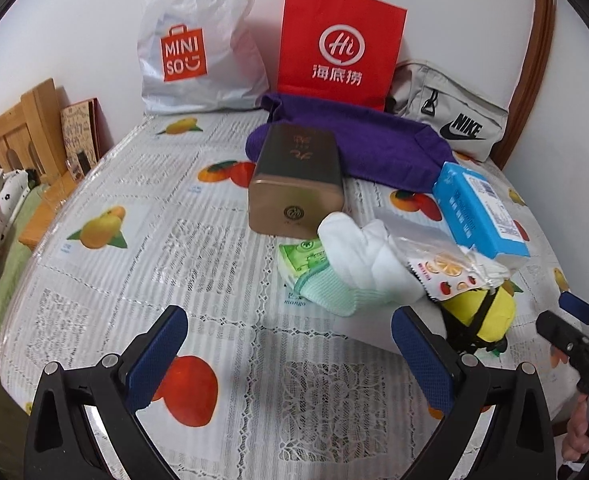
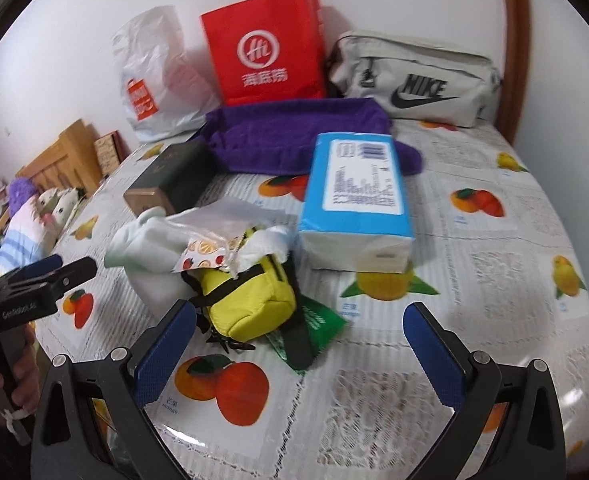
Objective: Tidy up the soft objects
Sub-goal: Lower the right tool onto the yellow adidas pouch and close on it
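A pile of soft things lies mid-table: a white and mint sock [image 1: 358, 268] [image 2: 142, 240], a yellow pouch [image 1: 482, 316] [image 2: 250, 296] with black straps, a clear fruit-print packet [image 1: 446, 268] [image 2: 210, 252], and a blue tissue pack [image 1: 478, 212] [image 2: 354, 200]. A purple towel [image 1: 358, 144] [image 2: 294, 136] is spread behind them. My left gripper [image 1: 290, 344] is open, just short of the sock. My right gripper [image 2: 300, 340] is open, its left finger beside the yellow pouch. Each gripper shows at the other view's edge [image 1: 566, 320] [image 2: 70, 268].
A brown tin box [image 1: 298, 184] [image 2: 170, 184] lies behind the sock, and green packets [image 1: 302, 256] [image 2: 314, 324] peek from under the pile. At the back stand a white Miniso bag [image 1: 198, 44], a red paper bag [image 1: 338, 44] [image 2: 266, 52] and a grey Nike bag [image 1: 450, 116] [image 2: 414, 80].
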Available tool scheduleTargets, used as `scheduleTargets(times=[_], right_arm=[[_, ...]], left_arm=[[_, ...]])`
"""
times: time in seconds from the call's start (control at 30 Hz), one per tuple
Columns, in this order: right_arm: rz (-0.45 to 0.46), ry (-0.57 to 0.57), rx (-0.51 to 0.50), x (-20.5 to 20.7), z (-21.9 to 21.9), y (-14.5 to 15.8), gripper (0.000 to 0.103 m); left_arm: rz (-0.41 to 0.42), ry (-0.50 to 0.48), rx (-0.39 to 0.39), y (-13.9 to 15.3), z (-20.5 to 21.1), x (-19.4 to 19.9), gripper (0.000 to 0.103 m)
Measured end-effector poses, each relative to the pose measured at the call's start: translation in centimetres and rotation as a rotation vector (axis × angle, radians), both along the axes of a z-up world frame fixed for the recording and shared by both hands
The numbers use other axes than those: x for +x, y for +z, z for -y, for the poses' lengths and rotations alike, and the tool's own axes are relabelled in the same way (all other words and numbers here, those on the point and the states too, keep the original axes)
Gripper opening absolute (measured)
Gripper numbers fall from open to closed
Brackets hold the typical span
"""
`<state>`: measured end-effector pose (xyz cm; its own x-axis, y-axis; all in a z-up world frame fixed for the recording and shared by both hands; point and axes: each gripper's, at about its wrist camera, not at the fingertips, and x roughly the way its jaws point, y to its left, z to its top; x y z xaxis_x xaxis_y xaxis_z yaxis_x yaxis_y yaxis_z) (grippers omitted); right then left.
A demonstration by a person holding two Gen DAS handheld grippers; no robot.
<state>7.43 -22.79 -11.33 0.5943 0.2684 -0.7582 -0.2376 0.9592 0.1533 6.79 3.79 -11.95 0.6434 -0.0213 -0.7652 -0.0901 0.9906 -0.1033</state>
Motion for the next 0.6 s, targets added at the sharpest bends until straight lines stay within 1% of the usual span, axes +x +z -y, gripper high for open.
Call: scheduleTargets(times=[0.2, 0.27, 0.4, 0.43, 0.47, 0.5, 0.53, 0.6], right_arm=[[-0.021, 0.100, -0.021, 1.3, -2.2, -1.8, 0.103], [-0.013, 0.126, -0.035, 1.6, -2.9, -2.3, 0.103], [-0.011, 0.185, -0.104, 2.5, -4.7, -3.5, 0.103], [-0.003, 0.196, -0.128, 2.6, -5.2, -3.9, 0.099], [0.006, 0.208, -0.145, 2.7, -5.6, -4.1, 0.088], [0.005, 0.219, -0.144, 2.7, -5.7, -4.2, 0.079], [-0.001, 0.224, -0.138, 2.6, -5.6, -4.3, 0.066], [0.011, 0.234, -0.109, 2.3, -5.3, -4.0, 0.066]], left_arm=[[-0.013, -0.006, -0.019, -0.8, -0.4, 0.5, 0.102], [-0.010, -0.010, -0.033, -0.9, -0.5, 0.6, 0.102], [-0.010, -0.019, -0.044, -1.0, -0.5, 0.8, 0.103], [-0.013, -0.022, -0.042, -1.0, -0.4, 0.9, 0.103], [-0.015, -0.024, -0.041, -1.1, -0.3, 1.0, 0.103], [-0.018, -0.025, -0.040, -1.2, -0.3, 1.1, 0.103], [-0.021, -0.025, -0.040, -1.3, -0.3, 1.1, 0.103], [-0.025, -0.029, -0.045, -1.5, -0.3, 1.3, 0.103]])
